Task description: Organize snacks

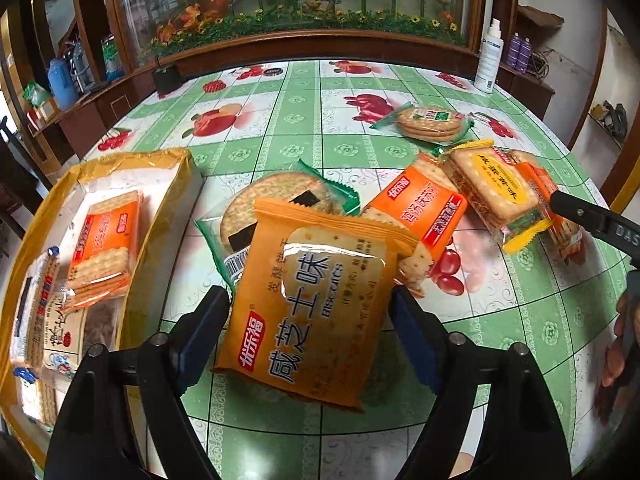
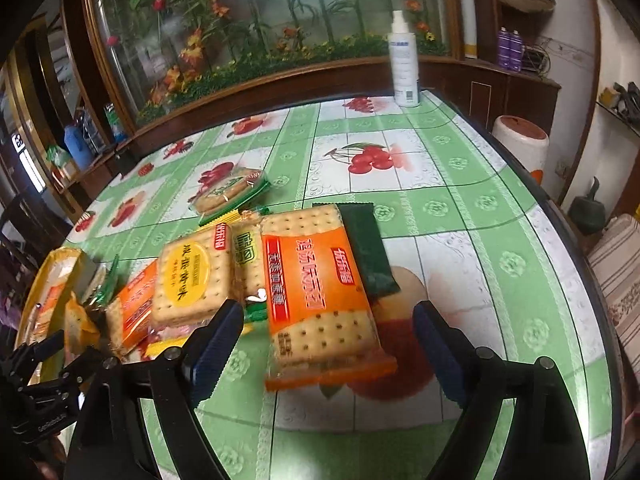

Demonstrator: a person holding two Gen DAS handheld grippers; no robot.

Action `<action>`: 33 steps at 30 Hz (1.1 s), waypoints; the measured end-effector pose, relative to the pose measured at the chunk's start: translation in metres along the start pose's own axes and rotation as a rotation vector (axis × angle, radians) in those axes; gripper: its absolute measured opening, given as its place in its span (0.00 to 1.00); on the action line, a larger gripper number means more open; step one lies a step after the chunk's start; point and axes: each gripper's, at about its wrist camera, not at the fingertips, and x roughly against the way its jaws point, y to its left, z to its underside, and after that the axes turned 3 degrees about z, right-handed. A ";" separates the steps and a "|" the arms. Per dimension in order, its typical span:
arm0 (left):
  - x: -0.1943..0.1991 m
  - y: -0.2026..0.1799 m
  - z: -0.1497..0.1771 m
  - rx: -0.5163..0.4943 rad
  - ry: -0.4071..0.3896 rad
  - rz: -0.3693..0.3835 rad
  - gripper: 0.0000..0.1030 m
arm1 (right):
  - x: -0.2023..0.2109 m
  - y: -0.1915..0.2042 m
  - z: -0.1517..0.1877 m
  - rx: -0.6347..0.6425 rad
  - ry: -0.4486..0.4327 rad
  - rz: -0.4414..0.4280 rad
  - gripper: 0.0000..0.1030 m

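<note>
Left gripper (image 1: 308,316) jaws wide, straddling an orange biscuit pack (image 1: 316,312); whether the pads press it, cannot tell. Right gripper (image 2: 328,332) open around an orange cracker pack (image 2: 320,292), pads clear. Yellow box (image 1: 176,200) at the tabletop's left edge holds a few packs; several remain mid-table. Judged under halfway.

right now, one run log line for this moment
left claw: open around cheese biscuit pack | right claw: open around orange cracker pack | box: partly filled
</note>
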 end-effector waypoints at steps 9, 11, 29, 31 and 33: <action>-0.009 0.001 -0.002 0.008 0.022 0.003 0.79 | -0.031 0.006 -0.002 0.045 0.063 0.036 0.84; -0.010 0.004 -0.002 0.020 0.027 0.008 0.79 | -0.027 0.004 -0.003 0.028 0.060 0.011 0.56; -0.002 0.004 0.001 0.014 -0.002 0.041 0.71 | 0.053 0.010 0.004 -0.053 -0.064 -0.117 0.53; 0.000 0.006 0.003 0.027 -0.006 0.053 0.71 | 0.064 0.013 0.005 -0.053 -0.081 -0.132 0.53; 0.002 0.007 0.004 0.035 -0.010 0.065 0.71 | 0.074 0.017 0.007 -0.050 -0.098 -0.140 0.53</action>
